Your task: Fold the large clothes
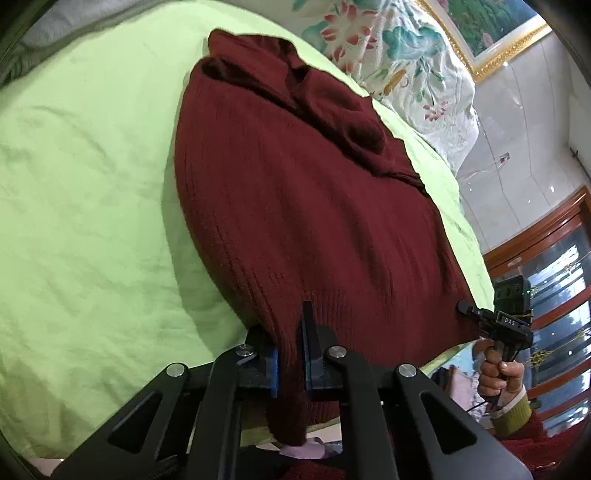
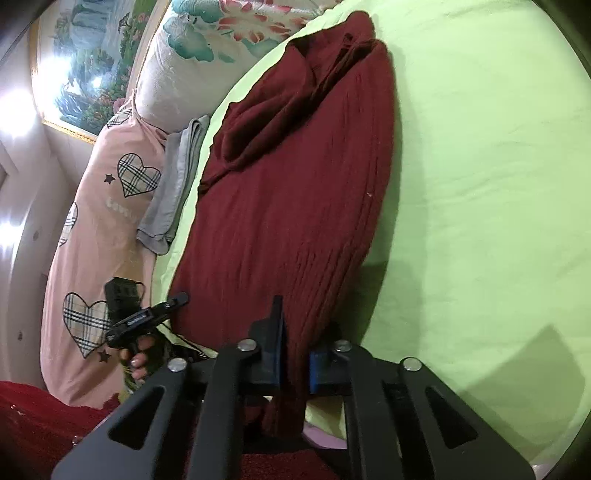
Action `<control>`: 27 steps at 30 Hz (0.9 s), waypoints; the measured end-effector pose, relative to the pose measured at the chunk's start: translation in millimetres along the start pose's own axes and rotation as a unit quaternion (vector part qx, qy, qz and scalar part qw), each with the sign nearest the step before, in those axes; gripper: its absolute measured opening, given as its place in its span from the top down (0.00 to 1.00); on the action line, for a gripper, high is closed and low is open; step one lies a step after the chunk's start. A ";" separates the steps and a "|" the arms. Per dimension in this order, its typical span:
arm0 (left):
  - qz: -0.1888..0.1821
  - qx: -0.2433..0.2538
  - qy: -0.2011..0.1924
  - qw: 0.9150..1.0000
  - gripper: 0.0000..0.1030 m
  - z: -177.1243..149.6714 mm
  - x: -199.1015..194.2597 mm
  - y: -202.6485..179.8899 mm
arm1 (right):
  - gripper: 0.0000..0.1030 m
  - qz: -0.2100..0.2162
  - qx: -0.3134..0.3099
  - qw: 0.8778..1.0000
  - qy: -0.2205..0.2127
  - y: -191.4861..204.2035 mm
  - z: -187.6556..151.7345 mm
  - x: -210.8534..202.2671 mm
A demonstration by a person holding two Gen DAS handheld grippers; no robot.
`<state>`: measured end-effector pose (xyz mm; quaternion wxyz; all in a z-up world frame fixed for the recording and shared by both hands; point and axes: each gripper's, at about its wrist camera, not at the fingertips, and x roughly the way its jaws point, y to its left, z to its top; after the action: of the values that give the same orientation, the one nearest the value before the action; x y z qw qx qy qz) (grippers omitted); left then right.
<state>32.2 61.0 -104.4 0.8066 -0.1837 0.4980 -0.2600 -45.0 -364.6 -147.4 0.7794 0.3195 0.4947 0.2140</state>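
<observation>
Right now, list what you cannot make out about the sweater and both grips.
- Maroon sweater hem: both views, hangs past the green sheet, hidden behind the gripper frames.
- Sleeves: folded under the bunched top, ends unseen.
- Right gripper in the left view: fingers small, grip unclear.
- Left gripper in the right view: likewise.

Bottom hem of the red sweater [image 1: 295,221] hidden between the pads of the left tool [image 1: 291,365], and falls past the bed's [image 1: 92,221] near edge. Painting [image 1: 491,26] cut off at the top. Right tool [image 1: 480,314] small, its tips lost behind red cloth. Writing on pink pillow [image 2: 99,229] too blurry.
</observation>
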 end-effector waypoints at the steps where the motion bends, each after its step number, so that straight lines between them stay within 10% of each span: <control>1: -0.001 0.000 -0.006 1.000 0.93 0.6 -3.1 -1.5 | 0.91 0.002 0.000 1.000 -0.006 0.0 -0.8 -2.9; 12: -0.023 0.012 -0.090 0.996 0.94 48.6 -47.1 -30.1 | 0.92 0.071 -0.013 0.994 -0.080 21.4 40.3 -30.2; 27: 0.029 0.010 -0.163 0.986 0.94 245.1 10.7 -59.4 | 0.92 0.028 -0.014 0.990 -0.136 33.0 241.2 19.8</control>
<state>242.4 16.3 28.0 0.8864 -0.2006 0.3619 -0.2078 181.7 -397.6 -62.6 0.8376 0.3484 0.3717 0.1971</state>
